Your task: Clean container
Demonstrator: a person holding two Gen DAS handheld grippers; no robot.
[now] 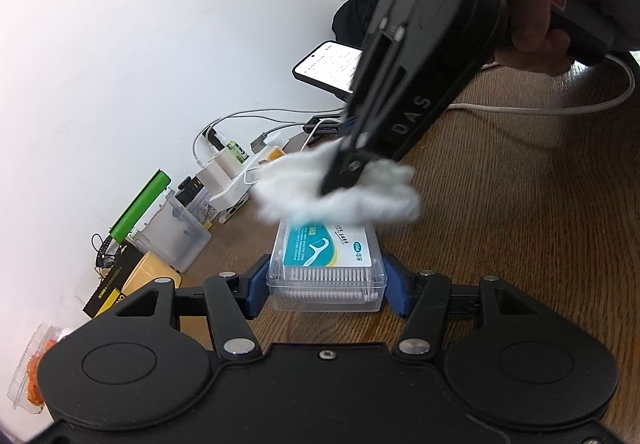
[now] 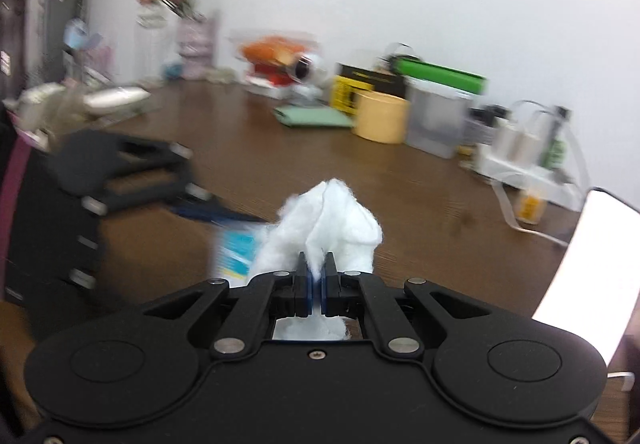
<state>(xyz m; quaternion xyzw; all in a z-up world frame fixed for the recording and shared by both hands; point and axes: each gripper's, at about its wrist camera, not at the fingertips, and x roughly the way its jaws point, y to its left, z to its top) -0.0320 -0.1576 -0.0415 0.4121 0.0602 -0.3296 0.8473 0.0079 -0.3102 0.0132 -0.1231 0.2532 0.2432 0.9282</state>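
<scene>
A clear plastic container [image 1: 326,268] of floss picks with a teal label sits on the brown wooden table, clamped between the blue pads of my left gripper [image 1: 327,284]. My right gripper [image 1: 344,180] comes down from the upper right, shut on a white cotton cloth [image 1: 340,192] that rests on the container's far end. In the right wrist view the right gripper [image 2: 318,280] pinches the cloth [image 2: 328,228], with the container [image 2: 236,252] blurred just left of it and the left gripper [image 2: 120,180] further left.
Along the wall stand a clear bin [image 1: 176,236], a green tube [image 1: 140,204], a yellow box [image 1: 150,276], chargers and cables [image 1: 240,156]. A lit phone [image 1: 328,68] lies at the back. A flower vase [image 2: 176,4] stands far off.
</scene>
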